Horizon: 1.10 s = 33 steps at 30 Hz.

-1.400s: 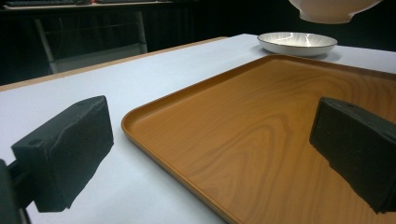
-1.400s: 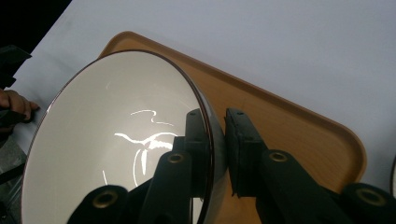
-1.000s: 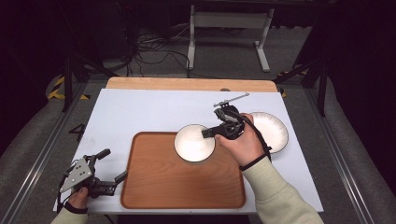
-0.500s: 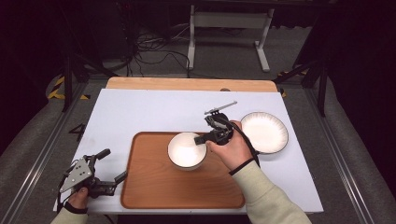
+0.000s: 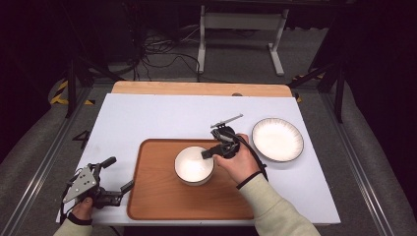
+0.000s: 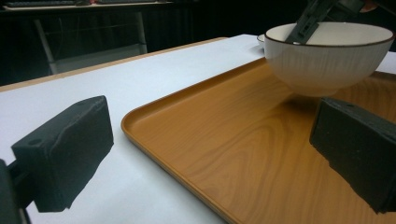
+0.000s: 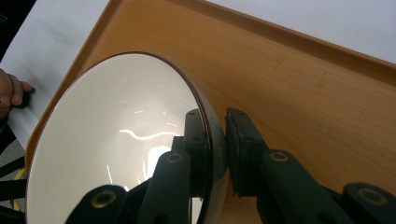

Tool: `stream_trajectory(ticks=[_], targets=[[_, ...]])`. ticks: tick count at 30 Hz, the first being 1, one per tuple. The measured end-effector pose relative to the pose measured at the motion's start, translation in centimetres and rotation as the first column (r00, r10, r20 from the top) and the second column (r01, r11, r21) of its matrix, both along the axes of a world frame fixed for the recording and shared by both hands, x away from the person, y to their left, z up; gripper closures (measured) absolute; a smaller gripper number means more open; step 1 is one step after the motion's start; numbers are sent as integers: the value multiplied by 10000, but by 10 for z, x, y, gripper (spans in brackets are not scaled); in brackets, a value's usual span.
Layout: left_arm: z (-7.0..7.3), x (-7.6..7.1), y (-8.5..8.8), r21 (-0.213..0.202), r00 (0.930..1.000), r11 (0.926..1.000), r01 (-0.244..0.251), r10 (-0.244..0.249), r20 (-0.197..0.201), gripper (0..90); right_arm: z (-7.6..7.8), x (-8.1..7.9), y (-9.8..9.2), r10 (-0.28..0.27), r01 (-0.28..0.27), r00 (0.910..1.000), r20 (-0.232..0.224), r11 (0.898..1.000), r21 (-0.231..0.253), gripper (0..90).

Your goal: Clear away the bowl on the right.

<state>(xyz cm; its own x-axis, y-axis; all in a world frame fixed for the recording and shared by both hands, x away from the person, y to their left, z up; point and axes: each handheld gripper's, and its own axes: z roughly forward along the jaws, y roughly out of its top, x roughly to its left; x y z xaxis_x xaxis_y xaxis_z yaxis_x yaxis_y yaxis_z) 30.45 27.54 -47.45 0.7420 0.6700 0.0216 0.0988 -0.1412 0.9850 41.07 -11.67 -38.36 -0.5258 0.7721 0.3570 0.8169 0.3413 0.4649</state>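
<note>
The desk (image 5: 147, 118), covered in white, ran from the near edge to a bare wooden strip at the far side. On its near middle lay a brown wooden tray (image 5: 162, 196), and to the right of the tray, well apart from it, sat a wide white plate (image 5: 278, 139) with a dark rim.

A white bowl (image 5: 193, 165) stood in the middle of the tray, a little toward its far edge. In the left gripper view its foot looked to be resting on the wood, though the shadow made that hard to confirm.

The right hand-held gripper (image 5: 209, 153) was clenched on the bowl's right rim, one jaw inside the wall and one outside, as the right gripper view showed plainly. The left hand-held gripper (image 5: 118, 174) rested at the near left corner of the desk, just beside the tray's left edge, its jaws spread wide and empty.

The risk, as I judged it, lay in the thin rim hold. If the jaws released while the bowl was tilted or not fully seated, it could rock or slide on the smooth tray; dragging the jaws away sideways could tip it.
</note>
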Motion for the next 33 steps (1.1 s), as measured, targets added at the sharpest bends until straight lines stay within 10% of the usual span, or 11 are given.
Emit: stream_trajectory(ticks=[33], targets=[[0, 0, 0, 19, 10000, 10000, 4, -4, 4, 2, -31, 0, -2, 103, -101, 9999, -114, 9997, 225, 778]])
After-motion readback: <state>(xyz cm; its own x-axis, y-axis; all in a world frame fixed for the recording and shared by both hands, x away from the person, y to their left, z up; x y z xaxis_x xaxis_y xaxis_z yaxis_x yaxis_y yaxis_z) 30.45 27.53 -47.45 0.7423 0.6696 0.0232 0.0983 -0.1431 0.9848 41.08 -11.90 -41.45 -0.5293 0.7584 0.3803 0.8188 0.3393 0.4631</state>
